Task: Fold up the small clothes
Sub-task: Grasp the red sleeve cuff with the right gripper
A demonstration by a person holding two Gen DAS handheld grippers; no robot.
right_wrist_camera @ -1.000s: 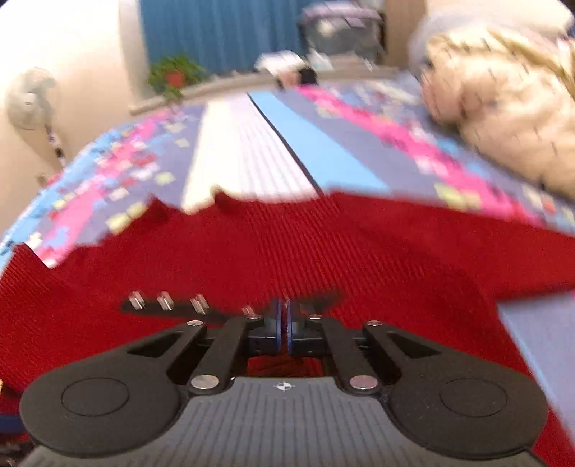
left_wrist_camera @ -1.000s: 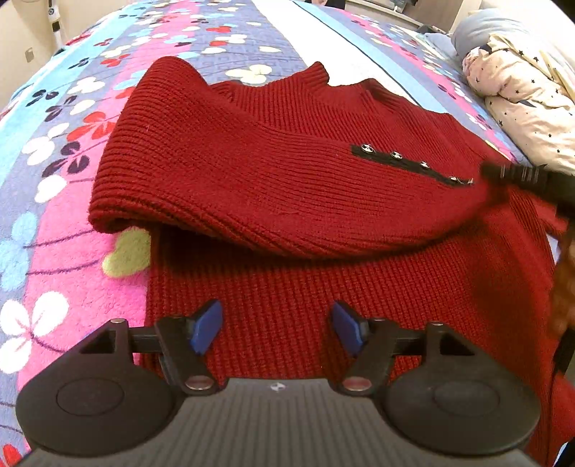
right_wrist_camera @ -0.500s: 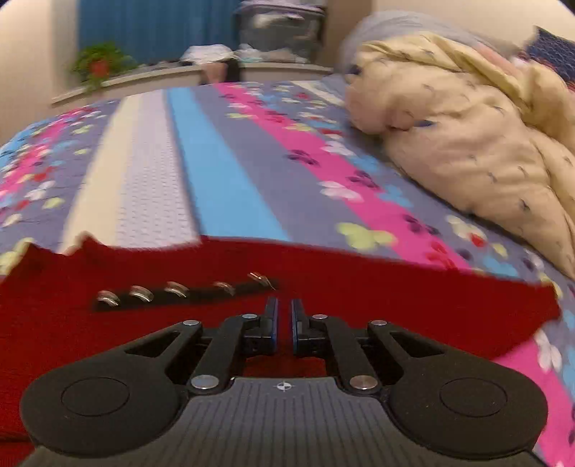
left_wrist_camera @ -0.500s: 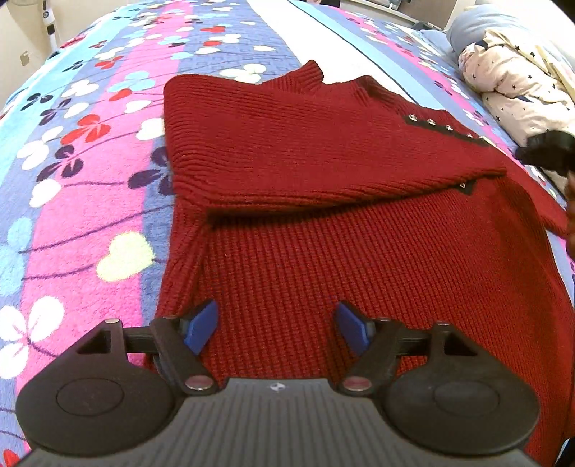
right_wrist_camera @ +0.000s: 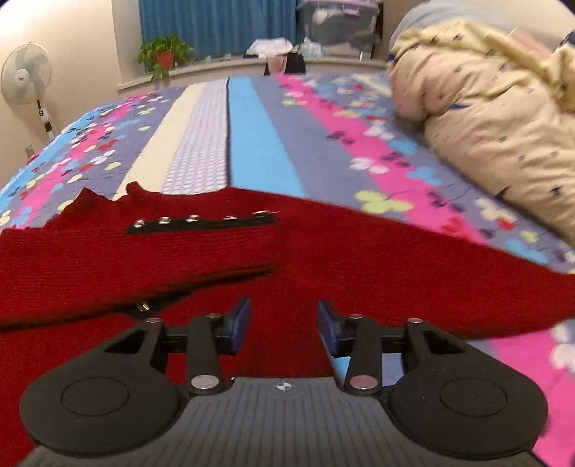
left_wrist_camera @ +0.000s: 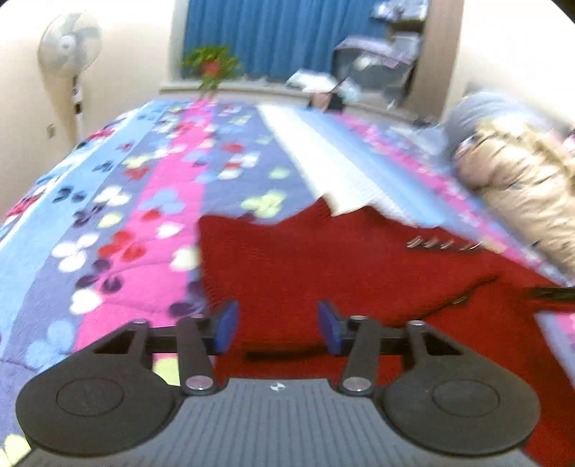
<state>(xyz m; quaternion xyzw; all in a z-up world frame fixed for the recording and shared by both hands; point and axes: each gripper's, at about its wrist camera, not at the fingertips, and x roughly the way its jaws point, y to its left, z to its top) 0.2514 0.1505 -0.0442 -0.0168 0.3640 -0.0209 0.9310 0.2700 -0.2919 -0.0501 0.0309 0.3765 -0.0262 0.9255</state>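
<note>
A dark red knit sweater point(left_wrist_camera: 323, 266) lies flat on the flowered bedspread, its left sleeve folded across the chest. The sleeve's cuff has a black strip with silver snaps point(right_wrist_camera: 201, 223), also seen blurred in the left wrist view point(left_wrist_camera: 445, 245). My left gripper point(left_wrist_camera: 277, 327) is open and empty, low over the sweater's left side near its edge. My right gripper point(right_wrist_camera: 283, 325) is open and empty, just over the sweater's right side below the folded cuff. The right sleeve point(right_wrist_camera: 449, 266) stretches out to the right.
A bundled cream duvet point(right_wrist_camera: 496, 107) lies at the right of the bed. The striped flowered bedspread point(left_wrist_camera: 143, 215) extends left and far. A standing fan point(left_wrist_camera: 72, 46), a potted plant point(right_wrist_camera: 163, 54) and a storage box point(right_wrist_camera: 337, 25) stand beyond the bed.
My right gripper has opened and let go of the left sleeve's cuff, which now lies across the chest. My left gripper has tilted up and shifted toward the sweater's left edge.
</note>
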